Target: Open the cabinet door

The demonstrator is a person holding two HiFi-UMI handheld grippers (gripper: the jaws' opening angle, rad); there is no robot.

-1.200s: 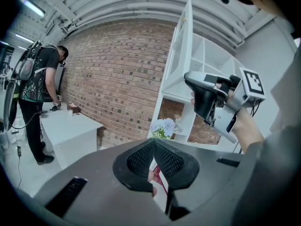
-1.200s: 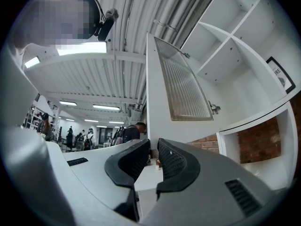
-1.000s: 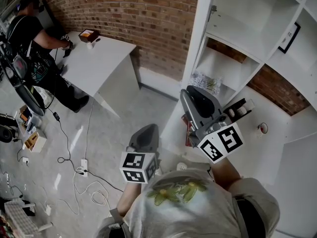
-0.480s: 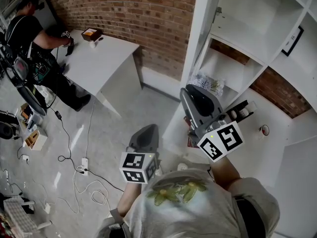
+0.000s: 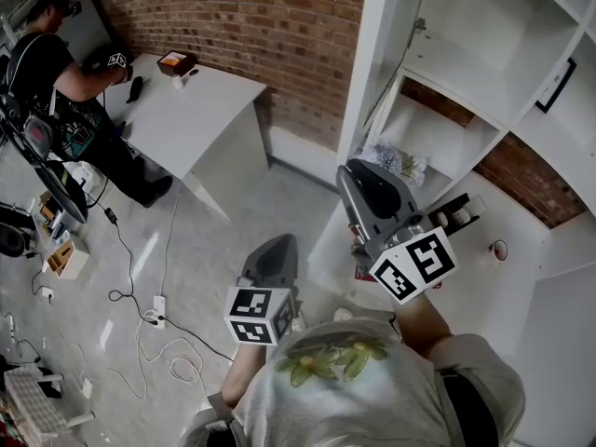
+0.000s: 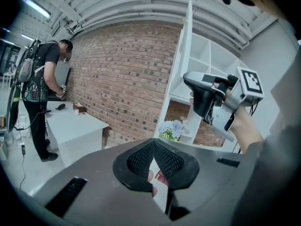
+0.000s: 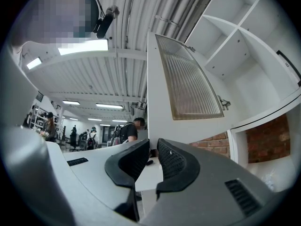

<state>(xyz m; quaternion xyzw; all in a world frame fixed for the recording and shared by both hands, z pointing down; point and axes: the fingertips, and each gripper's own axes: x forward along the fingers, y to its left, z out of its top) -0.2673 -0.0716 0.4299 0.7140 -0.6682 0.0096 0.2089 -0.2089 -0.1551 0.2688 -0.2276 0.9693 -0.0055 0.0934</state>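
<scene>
Right gripper [image 7: 153,147]: released. The pads stand a narrow gap apart with nothing between them, and it points slightly upward at the foot of the door.
Left gripper [image 6: 154,144]: clenched on nothing, the pad tips meeting. It is held lower than the right gripper and to its left, tipped a little downward.
Marker cubes [image 5: 414,266]: one on each gripper, at the end nearest the person in the head view.
Door [image 7: 186,79]: a white frame round a ribbed pane, swung out from the cabinet. It rises just above the jaws in the right gripper view. In the left gripper view it shows edge-on, just left of the right gripper.
Cabinet [image 5: 484,59]: white, with open compartments to the right of the door; brick shows at the back of some.
Flowers [image 5: 396,163]: a pale bunch in one compartment, just beyond the right gripper.
Containers [image 5: 456,214]: small, dark and white, on a shelf to the right of the right gripper.
Wall [image 5: 251,17]: red brick, left of the cabinet.
Table [image 5: 186,110]: white, against the wall, well apart from both grippers. A small box [image 5: 169,62] sits at its far end.
Person [image 5: 56,73]: in a dark shirt, standing at the table — bent over it.
Cables [image 5: 149,315]: lying on the grey floor [image 5: 233,212], left of the left gripper.
</scene>
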